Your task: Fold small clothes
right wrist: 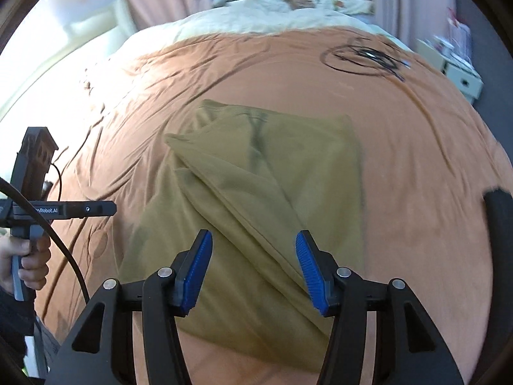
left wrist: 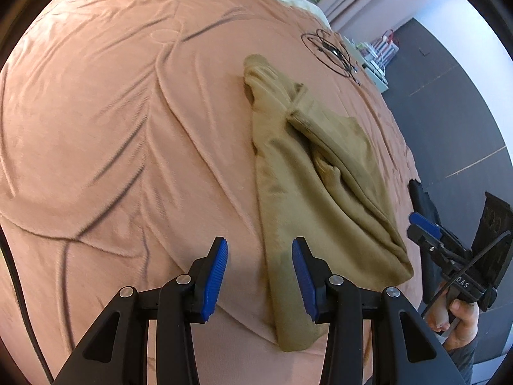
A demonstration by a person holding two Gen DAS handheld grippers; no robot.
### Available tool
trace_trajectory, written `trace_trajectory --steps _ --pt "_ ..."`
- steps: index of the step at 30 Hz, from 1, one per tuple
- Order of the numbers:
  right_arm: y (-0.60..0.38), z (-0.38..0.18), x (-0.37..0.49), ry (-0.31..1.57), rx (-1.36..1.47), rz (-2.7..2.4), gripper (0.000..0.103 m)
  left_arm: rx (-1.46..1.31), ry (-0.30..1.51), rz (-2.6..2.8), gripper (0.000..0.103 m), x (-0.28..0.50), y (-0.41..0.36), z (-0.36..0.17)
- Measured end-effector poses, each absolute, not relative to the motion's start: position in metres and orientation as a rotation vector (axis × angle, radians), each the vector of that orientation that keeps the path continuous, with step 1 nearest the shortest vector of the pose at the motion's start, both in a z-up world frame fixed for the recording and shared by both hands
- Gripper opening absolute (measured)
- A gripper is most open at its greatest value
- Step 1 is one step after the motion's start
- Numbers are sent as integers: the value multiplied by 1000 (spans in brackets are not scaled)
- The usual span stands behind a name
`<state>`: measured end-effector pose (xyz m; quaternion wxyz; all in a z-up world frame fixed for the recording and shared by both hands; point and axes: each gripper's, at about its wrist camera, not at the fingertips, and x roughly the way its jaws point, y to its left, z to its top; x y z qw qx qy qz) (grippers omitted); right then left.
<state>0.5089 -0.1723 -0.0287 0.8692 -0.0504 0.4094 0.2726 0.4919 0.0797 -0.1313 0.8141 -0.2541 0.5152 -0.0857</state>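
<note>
The olive garment (right wrist: 256, 199) lies partly folded on the bed (left wrist: 112, 128), long axis running near to far. The right gripper (right wrist: 253, 269), fingers apart and empty, hovers directly over it; the left gripper (left wrist: 259, 279), half open and empty, is at its left edge.

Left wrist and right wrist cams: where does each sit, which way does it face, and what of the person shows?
Left wrist: on the left gripper, angled down at the pink bedspread; olive garment right of centre; right gripper and the hand holding it at the right edge.
Right wrist: on the right gripper, angled down over the garment; the left gripper's body and its hand at the left edge.
Shared: garment, bedspread, coiled black cable.
</note>
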Motion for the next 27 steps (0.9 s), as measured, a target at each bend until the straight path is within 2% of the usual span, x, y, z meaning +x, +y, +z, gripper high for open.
trace_trajectory --steps 23,24,25,27 --pt "-46 -64 564 883 -384 596 52 -647 1068 -168 44 490 147 -153" --pt "-44 -66 565 888 -391 591 50 -649 1069 -165 44 489 148 -155" --pt "-43 -69 567 899 -389 590 41 -652 1071 -163 44 488 150 -156" --pt "-46 -69 573 918 -360 599 32 -657 1075 -161 44 488 152 -158"
